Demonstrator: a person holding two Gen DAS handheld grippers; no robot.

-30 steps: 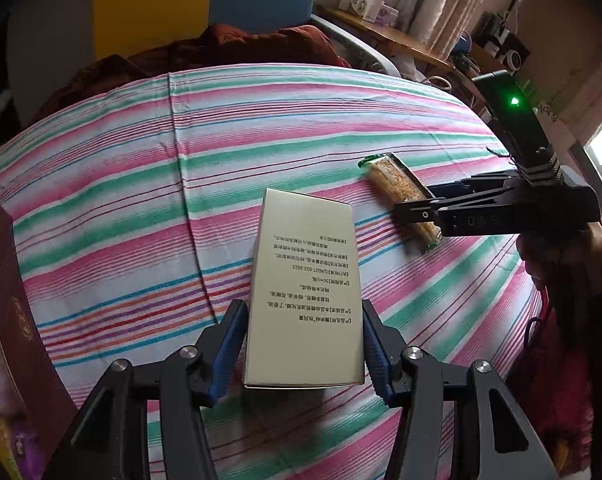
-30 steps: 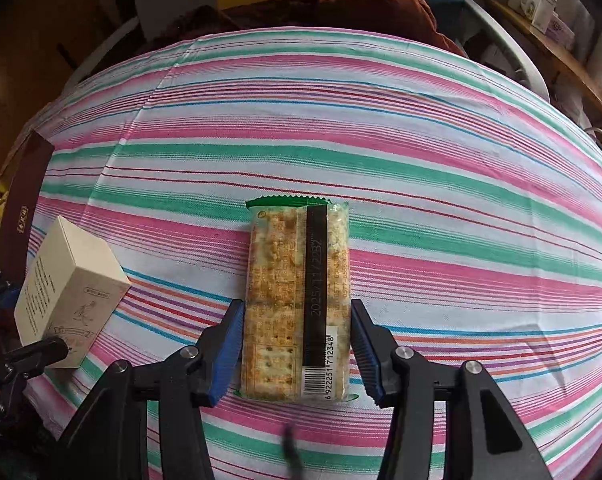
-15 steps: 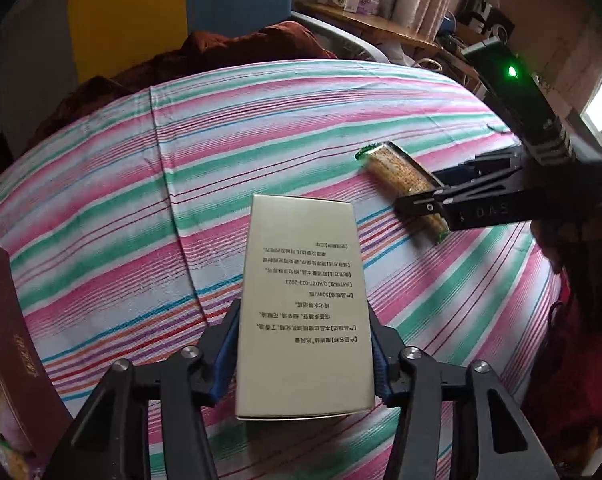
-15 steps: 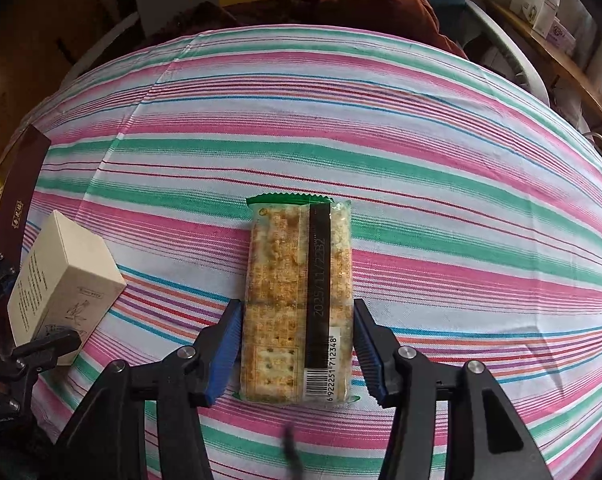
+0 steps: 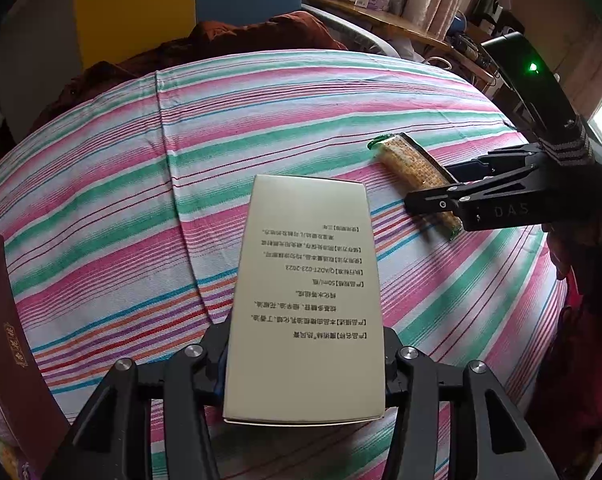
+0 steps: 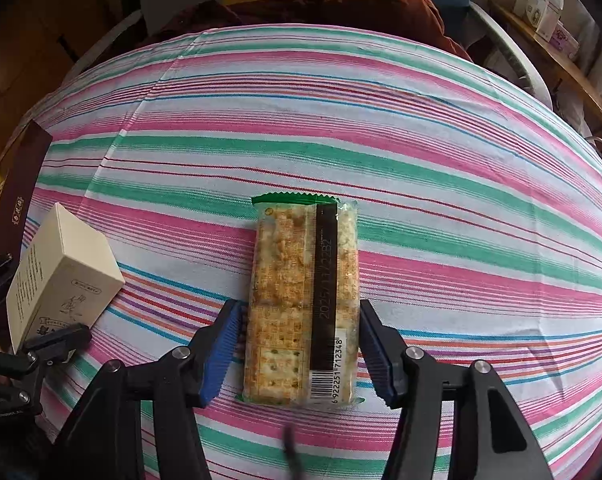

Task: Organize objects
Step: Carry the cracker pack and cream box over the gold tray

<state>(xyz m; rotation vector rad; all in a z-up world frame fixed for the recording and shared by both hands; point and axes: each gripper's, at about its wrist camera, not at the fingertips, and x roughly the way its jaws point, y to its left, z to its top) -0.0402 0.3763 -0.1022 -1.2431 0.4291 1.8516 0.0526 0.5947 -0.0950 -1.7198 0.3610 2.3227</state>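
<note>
My left gripper is shut on a cream carton with printed text, gripping its near end so it hangs tilted above the striped cloth. The right wrist view shows the same carton at the far left, between the left gripper's fingers. A clear cracker pack with a green end lies flat on the cloth. My right gripper straddles its near half. Its jaws are opening, and a thin gap shows beside each blue pad. In the left wrist view the cracker pack lies under the right gripper.
A dark red box with gold lettering stands at the table's left edge, also visible in the right wrist view as a dark red box. A rust-brown cloth lies at the far edge. A wooden shelf with small boxes runs behind on the right.
The carton has risen in the left gripper and now fills more of the view. The right gripper's jaws have spread away from the sides of the cracker pack, which has not moved.
</note>
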